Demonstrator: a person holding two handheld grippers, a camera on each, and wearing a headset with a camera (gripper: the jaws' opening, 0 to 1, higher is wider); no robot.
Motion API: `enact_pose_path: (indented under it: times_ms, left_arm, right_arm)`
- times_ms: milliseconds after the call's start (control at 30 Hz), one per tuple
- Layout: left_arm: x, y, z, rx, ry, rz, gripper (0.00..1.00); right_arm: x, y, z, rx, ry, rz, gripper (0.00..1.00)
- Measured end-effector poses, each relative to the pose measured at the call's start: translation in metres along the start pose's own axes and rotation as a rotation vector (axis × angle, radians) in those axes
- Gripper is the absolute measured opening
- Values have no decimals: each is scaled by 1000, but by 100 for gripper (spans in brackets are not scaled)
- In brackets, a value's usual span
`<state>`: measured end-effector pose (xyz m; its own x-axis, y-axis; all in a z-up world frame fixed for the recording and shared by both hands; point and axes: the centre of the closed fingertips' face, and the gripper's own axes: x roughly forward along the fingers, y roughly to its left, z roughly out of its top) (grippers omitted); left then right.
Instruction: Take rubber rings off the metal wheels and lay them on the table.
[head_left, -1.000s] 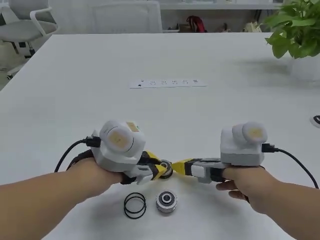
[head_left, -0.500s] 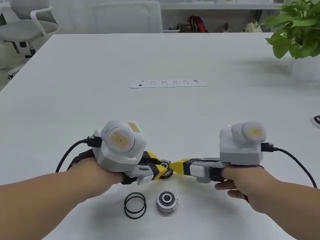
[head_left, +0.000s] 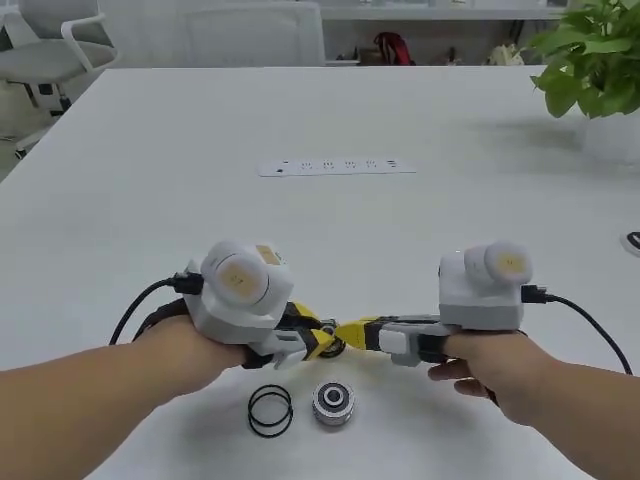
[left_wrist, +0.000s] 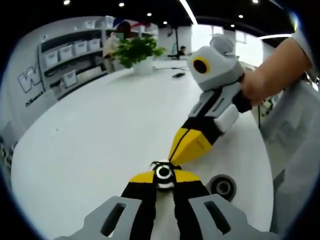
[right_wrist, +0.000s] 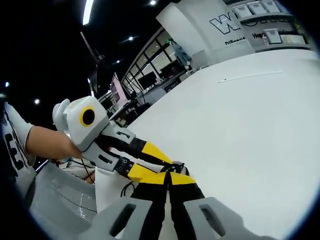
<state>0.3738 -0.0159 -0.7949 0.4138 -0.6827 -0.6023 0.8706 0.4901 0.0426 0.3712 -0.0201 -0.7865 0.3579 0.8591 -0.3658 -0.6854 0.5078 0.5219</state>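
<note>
Seemingly alone at a broad white table (head_left: 420, 230), I watch from afar with an office chair (head_left: 45, 40) at the far left corner and a leafy plant (head_left: 590, 55) at the far right. Near the front edge, the left gripper (head_left: 322, 341) and the right gripper (head_left: 348, 334) point at each other, yellow tips meeting just above the tabletop, each held in a bare hand with a black cable trailing outward. Well beyond them a white power strip (head_left: 335, 167) lies flat across the middle of the table. Closer to me than the grippers, two loose rubber rings (head_left: 270, 410) lie overlapped on the surface, and just to their right a second wheel (head_left: 333, 401) rests on its side, apart from them. In the left gripper view, that gripper's jaws are closed on the held wheel (left_wrist: 163, 172), a small metal one with a dark band, gripped at the very tips. In the right gripper view, that gripper's jaws are pressed together against the wheel's edge; a black loop shows at their tips, perhaps a rubber ring, though it is too small to tell whether they pinch it.
</note>
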Motion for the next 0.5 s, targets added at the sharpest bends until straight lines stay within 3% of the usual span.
enact_pose_path:
  times_ms: [500]
  left_arm:
    - [0, 0, 0, -1, -2, -3, 12]
  right_arm:
    - [1, 6, 3, 12, -13, 28, 0]
